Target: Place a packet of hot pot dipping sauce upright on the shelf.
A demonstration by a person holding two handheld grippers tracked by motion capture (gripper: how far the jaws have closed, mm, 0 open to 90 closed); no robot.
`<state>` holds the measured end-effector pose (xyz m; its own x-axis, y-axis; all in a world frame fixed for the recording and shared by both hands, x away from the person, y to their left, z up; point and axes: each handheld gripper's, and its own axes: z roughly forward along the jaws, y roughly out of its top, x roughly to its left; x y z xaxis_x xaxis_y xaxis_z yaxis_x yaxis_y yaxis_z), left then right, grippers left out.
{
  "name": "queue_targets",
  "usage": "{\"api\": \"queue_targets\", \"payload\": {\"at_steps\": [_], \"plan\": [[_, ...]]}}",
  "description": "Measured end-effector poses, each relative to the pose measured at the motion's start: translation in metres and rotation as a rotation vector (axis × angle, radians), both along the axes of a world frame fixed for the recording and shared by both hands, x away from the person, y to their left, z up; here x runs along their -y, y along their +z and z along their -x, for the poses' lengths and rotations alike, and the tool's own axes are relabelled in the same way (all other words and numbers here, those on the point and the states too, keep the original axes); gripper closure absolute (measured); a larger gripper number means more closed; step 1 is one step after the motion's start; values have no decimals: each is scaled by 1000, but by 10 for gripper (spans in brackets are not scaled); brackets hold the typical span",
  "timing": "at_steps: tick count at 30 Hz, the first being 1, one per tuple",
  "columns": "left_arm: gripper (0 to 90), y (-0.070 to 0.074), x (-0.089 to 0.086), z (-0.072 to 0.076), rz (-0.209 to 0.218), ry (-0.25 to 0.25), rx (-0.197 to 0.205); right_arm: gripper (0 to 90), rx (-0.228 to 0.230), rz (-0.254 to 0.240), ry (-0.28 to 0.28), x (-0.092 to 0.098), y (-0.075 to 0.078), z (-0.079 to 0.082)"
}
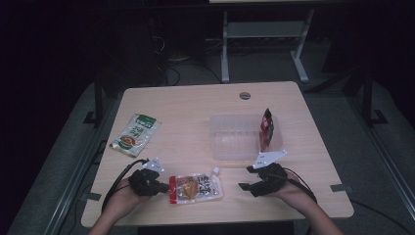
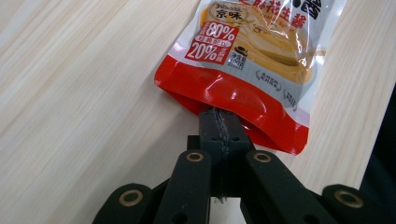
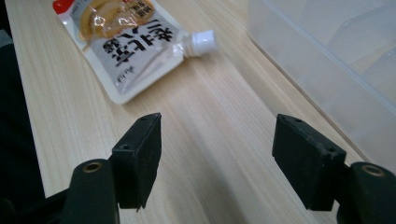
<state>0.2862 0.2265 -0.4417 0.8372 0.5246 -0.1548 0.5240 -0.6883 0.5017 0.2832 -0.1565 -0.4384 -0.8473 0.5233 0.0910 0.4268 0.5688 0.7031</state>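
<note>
— Where is our sauce pouch (image 1: 195,188) right now?

— It lies flat on the desk (image 1: 191,107), near the front edge, between our two hands. Its red bottom end points to our left tongs (image 1: 157,185). Its little white cap (image 1: 215,170) points toward the right tongs (image 1: 246,178).

— So the long way of the pouch runs from one hand to the other?

— Yes, left to right across the desk, a bit tilted. The cap end sits a little farther from us.

— Which tongs are nearer?

— The left ones. In the left gripper view they are squeezed together and pinching the red bottom edge of the pouch (image 2: 233,100). The right tongs (image 3: 217,161) stand wide apart with nothing between them, just bare desk. The pouch is ahead of them and off to the left in their own view, and the clear box (image 3: 327,60) is just beside them on the other side.

— Where do we think the pouch should go?

— Into the clear box (image 1: 235,137), we guess. It sits behind the right tongs, so from the pouch we would go right and away from us.

— How many things do we count?

— Three pouches: ours, one green pouch (image 1: 136,134) lying far off on the left, and one dark red pouch (image 1: 266,128) standing against the right wall inside the box. One box. Two tongs.
</note>
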Motion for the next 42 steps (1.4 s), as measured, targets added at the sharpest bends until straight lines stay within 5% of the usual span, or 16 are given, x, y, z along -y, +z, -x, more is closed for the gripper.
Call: {"api": "queue_targets", "payload": {"at_steps": [9, 15, 26, 42], "plan": [[899, -3, 26, -9, -1, -52, -1, 320, -5, -2, 12, 0, -1, -1], [899, -5, 46, -11, -8, -92, 0, 324, -79, 9, 15, -2, -7, -3], [898, -5, 38, -7, 11, -84, 6, 335, -177, -15, 10, -11, -17, -10], [898, -7, 43, -7, 18, -105, 0, 432, -226, -27, 57, -30, -24, -9]]}}
